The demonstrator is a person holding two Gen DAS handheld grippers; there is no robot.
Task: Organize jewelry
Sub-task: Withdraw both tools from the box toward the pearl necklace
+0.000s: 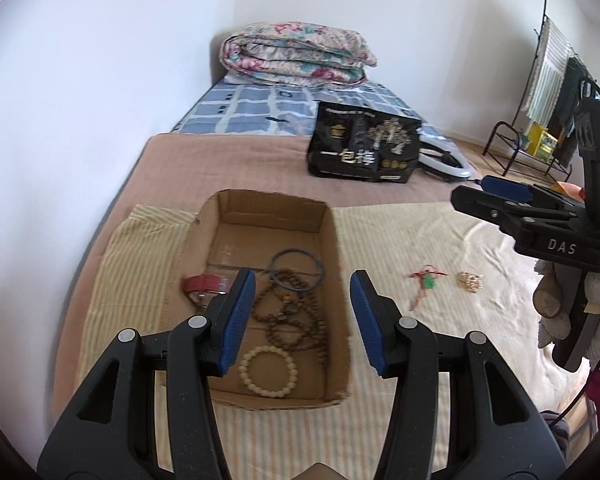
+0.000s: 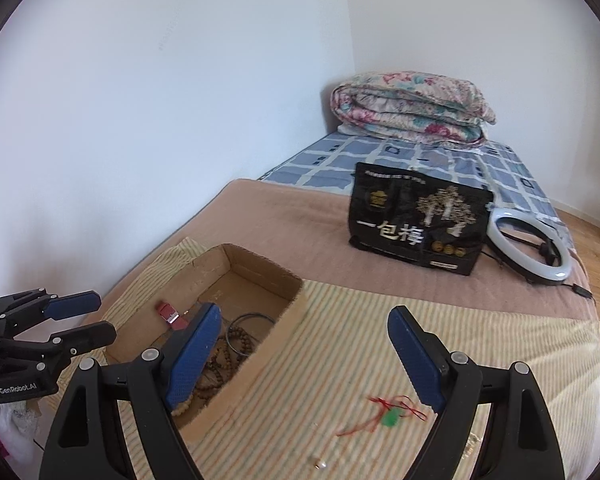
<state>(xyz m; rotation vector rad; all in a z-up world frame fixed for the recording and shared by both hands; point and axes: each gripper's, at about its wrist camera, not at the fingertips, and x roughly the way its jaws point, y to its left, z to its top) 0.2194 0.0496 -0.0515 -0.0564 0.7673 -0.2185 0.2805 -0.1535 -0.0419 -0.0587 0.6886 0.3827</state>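
Note:
A cardboard box (image 1: pixel 332 240) lies on the striped cloth. It holds a white bead bracelet (image 1: pixel 267 373), brown bead strands (image 1: pixel 296 316), a dark bangle (image 1: pixel 296 269) and a red item (image 1: pixel 204 283). My left gripper (image 1: pixel 302 320) is open and empty above the box's near end. On the cloth to the right lie a red-string green pendant (image 1: pixel 426 280) and a small pearly piece (image 1: pixel 470 281). My right gripper (image 2: pixel 304 356) is open and empty, above the cloth beside the box (image 2: pixel 288 320); the pendant (image 2: pixel 390 416) lies near its right finger.
A black printed bag (image 1: pixel 364 144) and a white ring light (image 2: pixel 528 244) sit further back on the brown blanket. A folded floral quilt (image 1: pixel 296 52) lies at the bed's far end. A wall runs along the left. A metal rack (image 1: pixel 540 92) stands at the right.

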